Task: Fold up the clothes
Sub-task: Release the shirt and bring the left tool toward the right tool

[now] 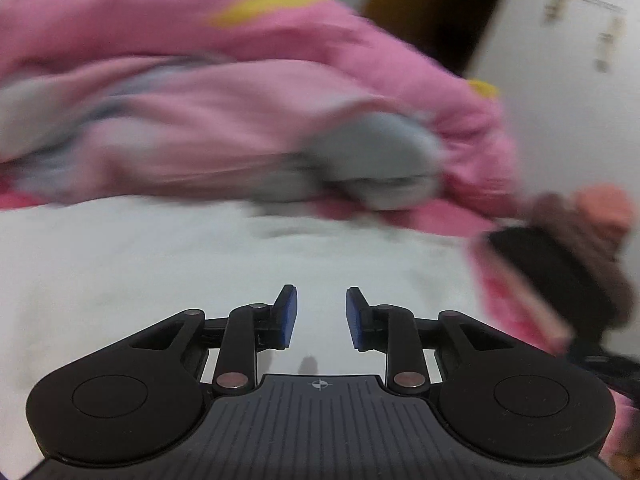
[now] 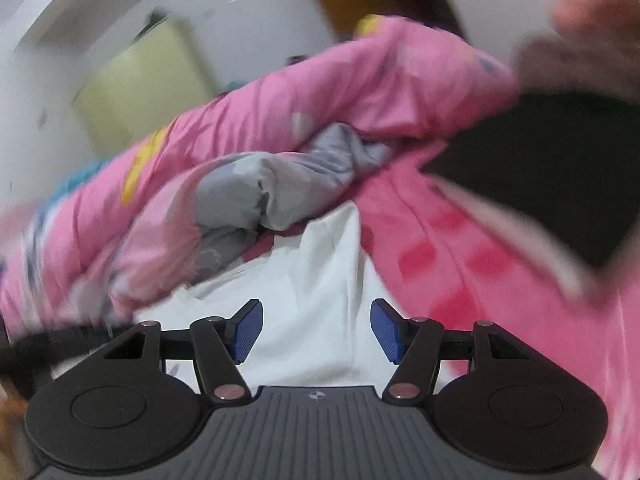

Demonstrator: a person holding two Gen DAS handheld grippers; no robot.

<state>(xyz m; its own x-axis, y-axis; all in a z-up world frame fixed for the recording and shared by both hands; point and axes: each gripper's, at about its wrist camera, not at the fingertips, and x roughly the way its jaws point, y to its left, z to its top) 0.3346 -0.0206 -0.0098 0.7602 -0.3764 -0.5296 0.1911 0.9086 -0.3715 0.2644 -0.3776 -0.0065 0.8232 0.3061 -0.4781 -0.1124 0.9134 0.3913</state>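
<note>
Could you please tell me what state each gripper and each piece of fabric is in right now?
left gripper: open, nothing between the pads
right gripper: open, empty
white garment: lying spread on the bed, unheld
pink quilt: bunched up behind the garment, grey lining showing

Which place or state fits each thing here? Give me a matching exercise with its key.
Things:
1. white garment
2. pink quilt
3. left gripper
4. grey fabric

Places or states:
A. bunched in the quilt's folds
B. heaped behind the garment
C. jaws apart, nothing between them
D. spread flat under both grippers

Pairs: 1-D, 2-B, 3-C, 4-A
</note>
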